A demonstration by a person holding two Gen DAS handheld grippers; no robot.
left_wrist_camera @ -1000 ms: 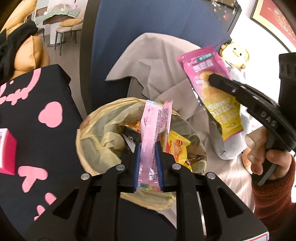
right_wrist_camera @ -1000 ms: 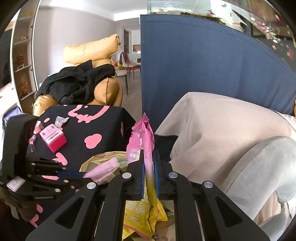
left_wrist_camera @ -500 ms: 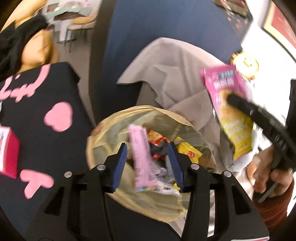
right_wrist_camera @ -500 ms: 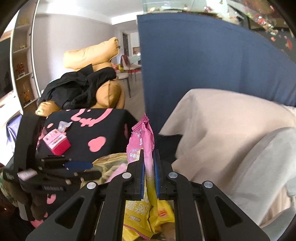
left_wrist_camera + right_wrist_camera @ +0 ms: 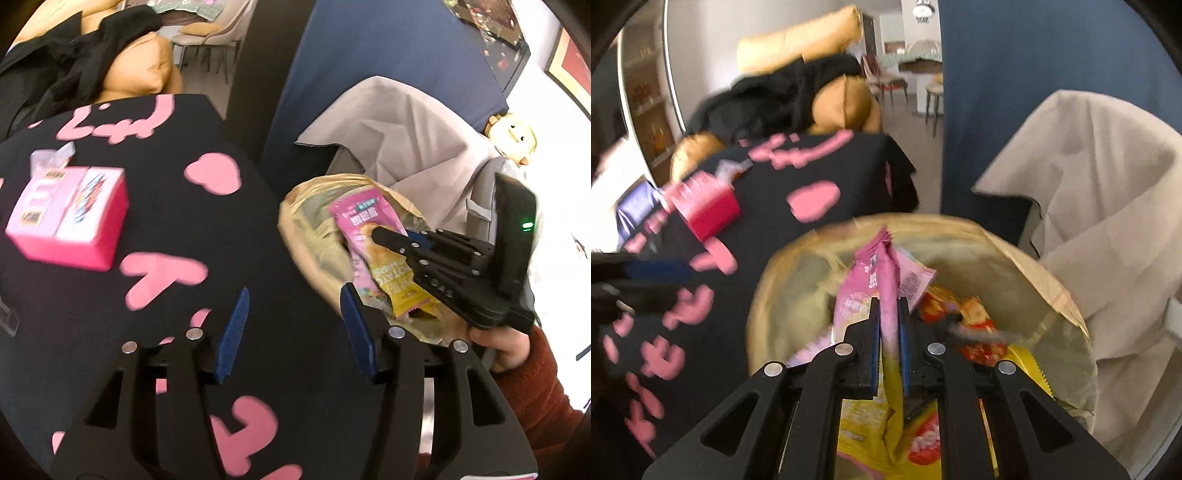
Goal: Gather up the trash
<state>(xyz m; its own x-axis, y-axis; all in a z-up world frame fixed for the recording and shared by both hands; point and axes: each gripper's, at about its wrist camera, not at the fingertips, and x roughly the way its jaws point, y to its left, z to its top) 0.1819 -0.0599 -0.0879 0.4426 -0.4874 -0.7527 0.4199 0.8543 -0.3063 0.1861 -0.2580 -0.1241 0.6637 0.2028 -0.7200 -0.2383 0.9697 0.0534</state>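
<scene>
My right gripper (image 5: 888, 302) is shut on a pink and yellow snack packet (image 5: 866, 295) and holds it over the mouth of the bin with a yellowish bag liner (image 5: 1045, 280). Several wrappers lie inside the bin. In the left wrist view the right gripper (image 5: 380, 236) holds the same packet (image 5: 364, 225) above the bin (image 5: 295, 229). My left gripper (image 5: 293, 302) is open and empty over the black cloth with pink hearts (image 5: 258, 369), just left of the bin. A pink box (image 5: 68, 216) and a small clear wrapper (image 5: 51, 157) lie on that cloth.
A beige cloth (image 5: 399, 133) drapes a grey chair behind the bin. A blue panel (image 5: 1034, 92) stands behind it. A tan cushion with black clothes (image 5: 798, 99) lies beyond the cloth-covered table. A yellow plush toy (image 5: 515, 138) sits at right.
My left gripper opened, dropped the long pink wrapper into the bin and swung left over the black cloth. My right gripper moved down over the bin with its packet.
</scene>
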